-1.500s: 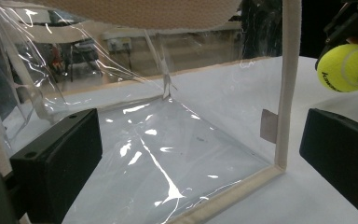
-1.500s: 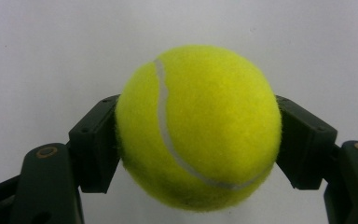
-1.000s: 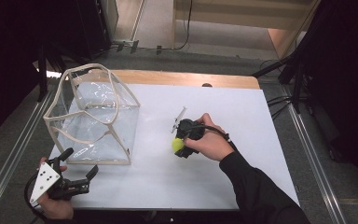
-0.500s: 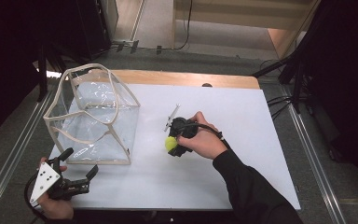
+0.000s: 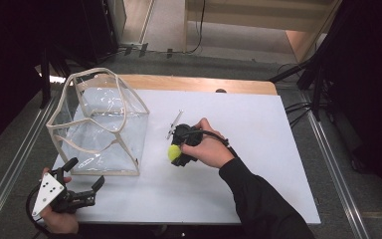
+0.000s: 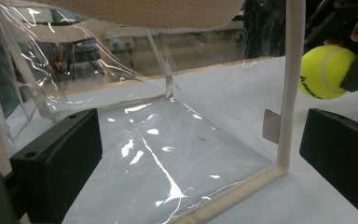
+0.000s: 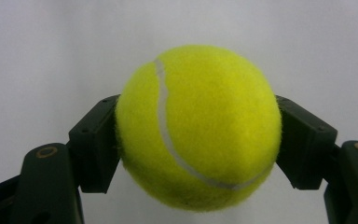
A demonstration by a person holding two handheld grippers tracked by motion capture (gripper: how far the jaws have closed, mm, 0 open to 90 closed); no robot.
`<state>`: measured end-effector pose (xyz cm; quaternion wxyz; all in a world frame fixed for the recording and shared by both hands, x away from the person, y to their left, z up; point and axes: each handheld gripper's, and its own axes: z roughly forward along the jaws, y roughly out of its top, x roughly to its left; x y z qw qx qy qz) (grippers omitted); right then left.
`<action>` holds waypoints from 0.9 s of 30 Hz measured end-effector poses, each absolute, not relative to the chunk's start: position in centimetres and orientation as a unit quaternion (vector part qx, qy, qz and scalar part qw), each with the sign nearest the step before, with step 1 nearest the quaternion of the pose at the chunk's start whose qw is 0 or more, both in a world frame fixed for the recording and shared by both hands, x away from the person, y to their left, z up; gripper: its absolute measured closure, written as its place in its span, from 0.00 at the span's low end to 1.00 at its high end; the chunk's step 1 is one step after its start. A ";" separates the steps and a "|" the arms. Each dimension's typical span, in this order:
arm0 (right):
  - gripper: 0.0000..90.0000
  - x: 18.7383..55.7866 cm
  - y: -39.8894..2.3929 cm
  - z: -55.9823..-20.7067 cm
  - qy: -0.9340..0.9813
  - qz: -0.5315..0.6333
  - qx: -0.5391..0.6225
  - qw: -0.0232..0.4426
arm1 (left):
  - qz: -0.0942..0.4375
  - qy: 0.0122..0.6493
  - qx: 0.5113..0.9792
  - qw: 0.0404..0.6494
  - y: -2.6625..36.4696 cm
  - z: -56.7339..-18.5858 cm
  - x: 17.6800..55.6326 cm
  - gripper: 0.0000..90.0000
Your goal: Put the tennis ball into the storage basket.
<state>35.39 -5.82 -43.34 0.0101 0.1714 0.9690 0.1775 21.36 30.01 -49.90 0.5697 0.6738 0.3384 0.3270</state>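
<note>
carrying the tennis ball (image 7: 198,128) to the clear bag (image 5: 99,127) goes well if the right gripper (image 5: 175,154) keeps both jaws pressed on it, above the white table (image 5: 258,149), and clears the bag's beige rim. the ball is fuzzy and round; the bag is thin, shiny plastic. the left gripper (image 5: 84,191) waits wide open, holding nothing.

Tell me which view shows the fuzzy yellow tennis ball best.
The right gripper view: the fuzzy yellow tennis ball is large and sharp, seam visible, pinched between the black jaws. The high view shows it small, partly covered by the right gripper. The left gripper view catches it at the frame's edge.
</note>
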 end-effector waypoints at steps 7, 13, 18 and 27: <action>0.27 35.6 -4.4 -42.8 0.970 0.180 0.160 0.012 | 0.326 0.338 0.675 0.569 30.0 -49.9 21.4 0.00; 0.27 35.8 -3.4 -42.2 0.971 0.186 0.152 0.013 | 0.326 0.337 0.672 0.573 29.9 -49.9 21.4 0.00; 0.27 35.9 -2.8 -41.7 0.973 0.182 0.144 0.013 | 0.325 0.337 0.676 0.569 30.0 -49.9 21.3 0.00; 0.27 36.1 -2.1 -40.6 0.971 0.194 0.141 0.005 | 0.324 0.336 0.674 0.572 30.0 -49.9 21.4 0.00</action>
